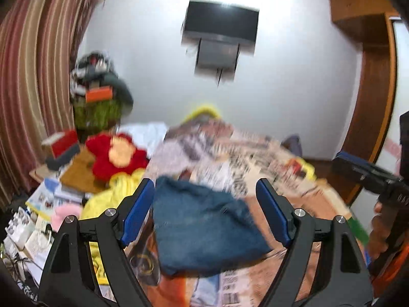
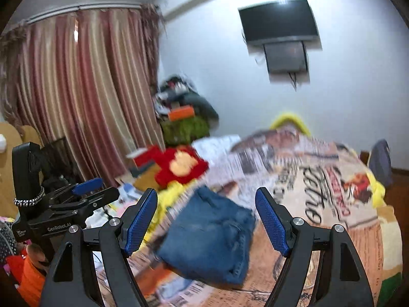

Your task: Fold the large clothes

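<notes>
Folded blue jeans (image 1: 204, 227) lie in a compact bundle on the printed bedspread (image 1: 255, 158); they also show in the right wrist view (image 2: 212, 235). My left gripper (image 1: 205, 209) is open and empty, raised above the jeans. My right gripper (image 2: 207, 220) is open and empty, also raised above the jeans. The right gripper's body shows at the right edge of the left wrist view (image 1: 370, 176); the left gripper's body shows at the left of the right wrist view (image 2: 64, 209). Both views are motion-blurred.
A red plush toy (image 1: 117, 156) and yellow cloth (image 1: 102, 202) lie at the bed's left. Books and boxes (image 1: 38, 212) clutter the left side. A striped curtain (image 2: 76, 89), a clothes pile (image 2: 184, 107), a wall TV (image 2: 278, 20) and a wooden door frame (image 1: 370, 102) surround the bed.
</notes>
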Demonstrator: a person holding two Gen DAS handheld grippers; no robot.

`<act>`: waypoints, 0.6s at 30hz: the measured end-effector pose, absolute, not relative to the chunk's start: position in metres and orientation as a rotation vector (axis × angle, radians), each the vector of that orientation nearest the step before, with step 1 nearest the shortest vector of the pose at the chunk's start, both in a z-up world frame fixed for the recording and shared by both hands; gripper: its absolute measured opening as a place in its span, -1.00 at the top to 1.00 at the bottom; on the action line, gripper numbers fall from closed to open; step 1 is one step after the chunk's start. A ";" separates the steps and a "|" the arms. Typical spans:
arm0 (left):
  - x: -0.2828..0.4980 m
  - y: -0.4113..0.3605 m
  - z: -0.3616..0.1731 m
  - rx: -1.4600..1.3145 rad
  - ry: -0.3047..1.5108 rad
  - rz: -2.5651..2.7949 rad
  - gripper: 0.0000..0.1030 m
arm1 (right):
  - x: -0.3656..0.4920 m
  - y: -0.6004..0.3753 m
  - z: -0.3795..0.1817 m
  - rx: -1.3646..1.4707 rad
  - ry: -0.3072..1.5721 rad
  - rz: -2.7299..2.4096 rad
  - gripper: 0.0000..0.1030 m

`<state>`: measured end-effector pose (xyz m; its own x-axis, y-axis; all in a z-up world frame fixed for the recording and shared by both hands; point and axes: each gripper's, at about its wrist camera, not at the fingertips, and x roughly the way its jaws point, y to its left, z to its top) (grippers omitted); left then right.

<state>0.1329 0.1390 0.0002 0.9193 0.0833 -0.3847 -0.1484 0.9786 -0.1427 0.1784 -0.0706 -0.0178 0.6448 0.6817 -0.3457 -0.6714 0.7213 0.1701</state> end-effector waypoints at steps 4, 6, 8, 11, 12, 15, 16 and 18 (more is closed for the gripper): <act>0.102 0.122 0.023 -0.132 0.279 0.140 -0.59 | 0.143 -0.078 0.001 0.032 0.304 0.762 -0.50; 0.089 0.116 0.028 -0.114 0.244 0.163 -0.59 | 0.126 -0.080 0.005 0.024 0.268 0.751 -0.50; 0.076 0.110 0.031 -0.101 0.212 0.190 -0.59 | 0.114 -0.080 0.005 0.010 0.248 0.740 -0.50; 0.065 0.104 0.032 -0.092 0.193 0.198 -0.59 | 0.101 -0.079 0.003 -0.024 0.231 0.707 -0.50; 0.062 0.103 0.032 -0.086 0.190 0.203 -0.59 | 0.097 -0.079 0.001 -0.036 0.231 0.697 -0.50; 0.056 0.097 0.030 -0.065 0.188 0.226 -0.65 | 0.092 -0.080 -0.003 -0.046 0.248 0.686 -0.50; 0.055 0.096 0.029 -0.063 0.193 0.231 -0.73 | 0.091 -0.080 -0.005 -0.044 0.258 0.684 -0.52; 0.054 0.096 0.027 -0.064 0.197 0.242 -0.78 | 0.091 -0.081 -0.007 -0.039 0.279 0.675 -0.64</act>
<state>0.0542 0.0955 0.0267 0.9518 0.2318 -0.2010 -0.2443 0.9689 -0.0394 0.0908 -0.0809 -0.0069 0.7449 0.6114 -0.2670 -0.6218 0.7813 0.0542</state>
